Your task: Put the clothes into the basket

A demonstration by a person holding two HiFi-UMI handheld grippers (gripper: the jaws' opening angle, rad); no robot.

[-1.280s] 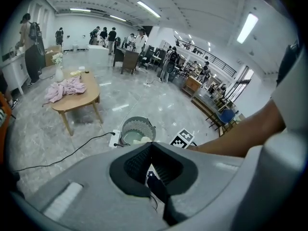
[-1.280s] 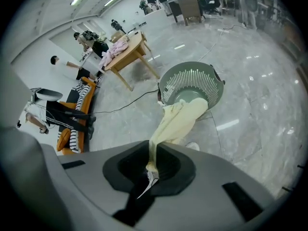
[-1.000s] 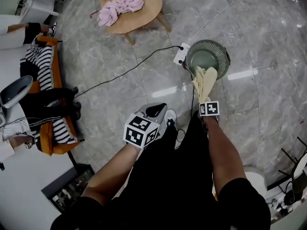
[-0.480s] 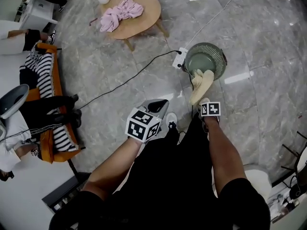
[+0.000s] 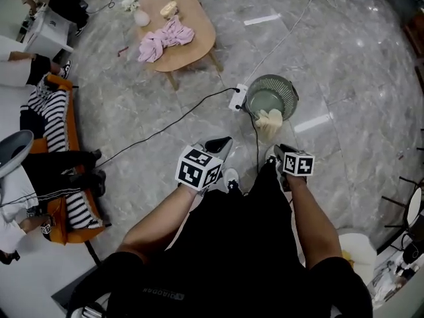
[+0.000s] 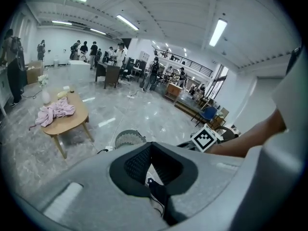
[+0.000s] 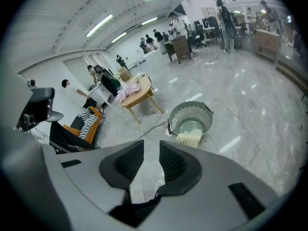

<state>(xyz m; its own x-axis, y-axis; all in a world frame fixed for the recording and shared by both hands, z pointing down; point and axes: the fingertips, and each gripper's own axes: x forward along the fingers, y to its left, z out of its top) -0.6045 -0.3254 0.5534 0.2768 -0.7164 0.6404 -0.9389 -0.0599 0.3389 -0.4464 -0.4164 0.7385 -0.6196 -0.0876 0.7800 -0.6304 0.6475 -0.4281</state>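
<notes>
A green slatted basket [image 5: 286,91] [image 7: 179,115] [image 6: 126,138] stands on the grey floor. A cream cloth [image 5: 269,120] [image 7: 188,138] hangs over its near rim, partly inside and partly outside. My right gripper [image 5: 279,151] [image 7: 151,147] is lifted back from the cloth; its jaws let go and have just been closing part way, with a gap and nothing between them. My left gripper [image 5: 222,142] [image 6: 151,145] hovers to the left of the basket, pads meeting at the tips, empty. Pink clothes [image 5: 165,37] [image 6: 57,112] [image 7: 127,92] lie on the wooden table [image 5: 197,42].
A white power strip [image 5: 236,97] lies against the basket's left side, its black cable [image 5: 159,132] running across the floor. An orange sofa [image 5: 71,91] with striped and black clothes [image 5: 55,108] stands at the left, beside an office chair [image 5: 12,148]. My own legs and shoes fill the near floor.
The right gripper has let go of the cream cloth and risen away from it. The cloth has dropped onto the basket's near rim. The left gripper has lifted a little.
</notes>
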